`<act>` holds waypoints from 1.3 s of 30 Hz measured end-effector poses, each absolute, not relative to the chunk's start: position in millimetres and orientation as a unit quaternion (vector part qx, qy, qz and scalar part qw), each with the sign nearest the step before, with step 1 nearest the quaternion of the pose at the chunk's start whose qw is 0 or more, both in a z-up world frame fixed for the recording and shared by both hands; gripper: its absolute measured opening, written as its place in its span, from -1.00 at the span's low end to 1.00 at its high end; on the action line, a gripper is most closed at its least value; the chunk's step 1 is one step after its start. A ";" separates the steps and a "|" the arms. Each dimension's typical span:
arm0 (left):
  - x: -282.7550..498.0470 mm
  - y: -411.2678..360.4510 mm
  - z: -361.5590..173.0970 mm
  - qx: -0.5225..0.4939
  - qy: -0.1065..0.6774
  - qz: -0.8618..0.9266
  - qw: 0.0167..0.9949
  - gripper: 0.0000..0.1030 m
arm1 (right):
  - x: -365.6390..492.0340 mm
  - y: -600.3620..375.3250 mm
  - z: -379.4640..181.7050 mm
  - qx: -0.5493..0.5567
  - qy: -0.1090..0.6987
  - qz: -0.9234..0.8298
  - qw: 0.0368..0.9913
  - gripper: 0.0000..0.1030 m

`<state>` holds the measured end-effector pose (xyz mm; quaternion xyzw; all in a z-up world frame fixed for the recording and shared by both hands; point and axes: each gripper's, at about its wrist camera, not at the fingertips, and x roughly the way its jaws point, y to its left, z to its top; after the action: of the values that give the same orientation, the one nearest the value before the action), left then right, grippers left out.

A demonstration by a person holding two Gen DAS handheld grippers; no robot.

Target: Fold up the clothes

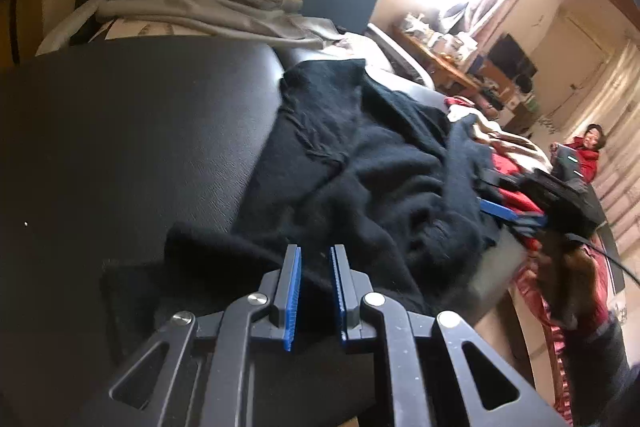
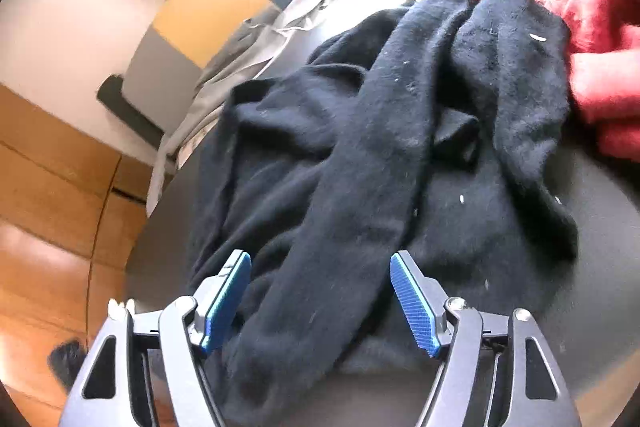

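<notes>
The black sweater (image 2: pixel 360 155) lies crumpled on the dark counter (image 1: pixel 120 147), one long sleeve (image 2: pixel 352 207) running across the body toward the right gripper (image 2: pixel 320 303). That gripper's jaws stand wide apart, straddling the sleeve's near end without pinching it. The left gripper (image 1: pixel 314 291) has its pads a narrow gap apart over a corner of the knit; whether cloth is caught between them is hard to tell from this angle.

To do this step well, I'd judge the sleeve should be taken near its cuff, through both layers, then drawn out straight before any fold is made (a bunched knit folds lumpy). Keep the other end pinned so the body doesn't drag toward the red garment (image 2: pixel 592 39) just beside it.
</notes>
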<state>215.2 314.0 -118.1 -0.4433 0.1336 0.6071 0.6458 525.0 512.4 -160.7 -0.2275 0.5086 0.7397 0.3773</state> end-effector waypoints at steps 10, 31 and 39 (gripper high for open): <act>230.0 310.8 -158.6 -0.483 0.184 0.620 0.590 -0.66 | 518.3 477.9 -154.4 -0.361 0.393 0.759 0.374 -0.87; 291.7 329.0 -144.4 -0.448 0.201 0.539 0.684 -0.66 | 481.1 463.9 -91.3 -0.420 0.231 0.812 0.332 0.05; 286.0 327.9 -166.5 -0.473 0.197 0.544 0.664 -0.67 | 327.6 535.6 -151.0 -0.533 0.122 0.807 0.221 0.03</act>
<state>286.0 327.9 -166.5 -0.4734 0.1970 0.5440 0.6641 327.6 535.6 -151.0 -0.5334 0.1222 0.8074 0.2207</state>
